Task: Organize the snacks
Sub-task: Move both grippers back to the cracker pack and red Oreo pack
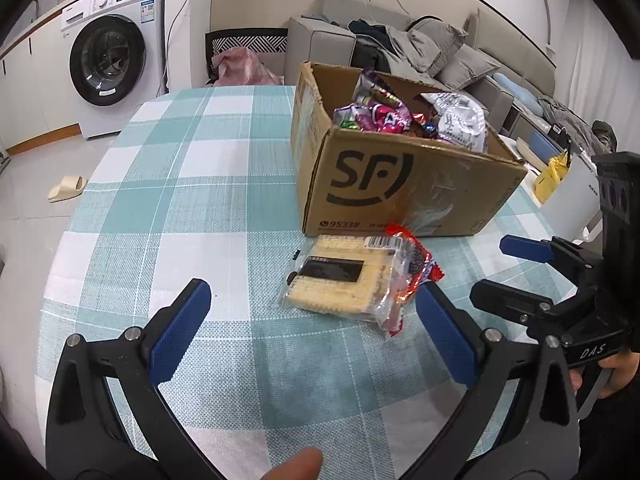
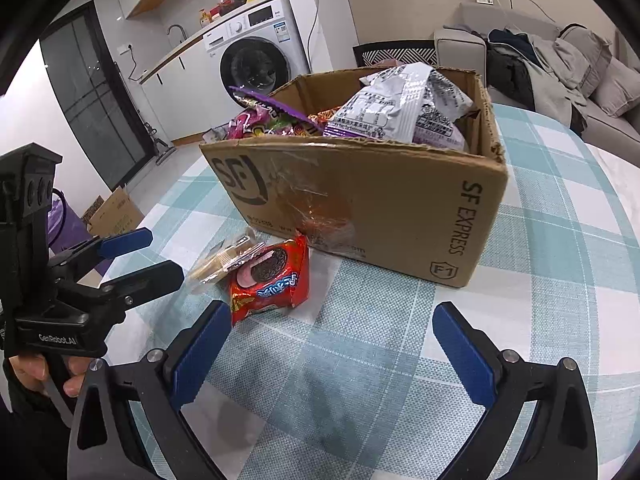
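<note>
An open cardboard SF box (image 1: 404, 188) (image 2: 360, 200) full of snack bags stands on the checked tablecloth. In front of it lie a clear pack of crackers (image 1: 340, 276) (image 2: 220, 264) and, touching it, a red cookie pack (image 2: 272, 280) (image 1: 412, 280). My left gripper (image 1: 312, 320) is open and empty, just short of the cracker pack; it also shows in the right wrist view (image 2: 156, 256). My right gripper (image 2: 332, 344) is open and empty, its left finger close to the red pack; it also shows in the left wrist view (image 1: 500, 268).
The round table (image 1: 180, 200) carries a teal and white cloth. A washing machine (image 1: 116, 56), a sofa with clothes (image 1: 420, 44) and a chair (image 1: 248, 44) stand beyond it. A slipper (image 1: 68, 188) lies on the floor. A cardboard box (image 2: 116, 212) sits on the floor at left.
</note>
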The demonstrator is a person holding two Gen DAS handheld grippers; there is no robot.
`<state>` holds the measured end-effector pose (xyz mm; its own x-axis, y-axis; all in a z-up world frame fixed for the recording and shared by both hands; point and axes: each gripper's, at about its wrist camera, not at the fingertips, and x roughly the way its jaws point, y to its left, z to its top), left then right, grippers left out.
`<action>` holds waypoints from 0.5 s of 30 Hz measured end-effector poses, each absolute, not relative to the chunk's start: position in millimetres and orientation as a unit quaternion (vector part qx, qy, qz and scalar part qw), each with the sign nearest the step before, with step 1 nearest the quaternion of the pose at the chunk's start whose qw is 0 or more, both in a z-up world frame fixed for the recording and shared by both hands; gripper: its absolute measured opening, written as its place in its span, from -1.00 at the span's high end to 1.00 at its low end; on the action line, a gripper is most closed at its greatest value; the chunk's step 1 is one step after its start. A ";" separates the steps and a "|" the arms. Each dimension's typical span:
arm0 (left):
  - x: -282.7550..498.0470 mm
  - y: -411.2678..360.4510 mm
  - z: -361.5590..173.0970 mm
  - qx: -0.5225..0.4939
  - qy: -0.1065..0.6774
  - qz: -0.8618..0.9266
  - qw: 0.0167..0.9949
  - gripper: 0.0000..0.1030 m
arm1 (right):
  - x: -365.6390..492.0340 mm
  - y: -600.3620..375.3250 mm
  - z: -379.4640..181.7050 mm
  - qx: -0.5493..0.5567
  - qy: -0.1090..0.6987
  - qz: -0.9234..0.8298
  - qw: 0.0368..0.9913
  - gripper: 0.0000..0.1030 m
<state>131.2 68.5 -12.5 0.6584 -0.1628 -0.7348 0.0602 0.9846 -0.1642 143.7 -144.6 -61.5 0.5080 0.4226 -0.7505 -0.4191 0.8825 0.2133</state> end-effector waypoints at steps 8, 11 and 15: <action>145.3 73.0 -27.0 -0.082 0.427 -0.071 0.898 -0.98 | 146.6 -140.7 -68.1 -0.002 0.439 0.240 0.866 -0.99; 147.0 76.0 -29.1 -0.089 0.427 -0.073 0.897 -0.98 | 147.6 -139.1 -70.9 -0.003 0.440 0.242 0.864 -0.99; 149.5 80.3 -29.7 -0.091 0.427 -0.070 0.897 -0.98 | 149.8 -129.2 -76.0 -0.007 0.444 0.249 0.861 -0.98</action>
<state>149.5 80.3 -29.6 0.6257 -0.2041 -0.7529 0.0488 0.9735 -0.2233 149.8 -129.2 -76.0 0.4817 0.4223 -0.7679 -0.4340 0.8762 0.2095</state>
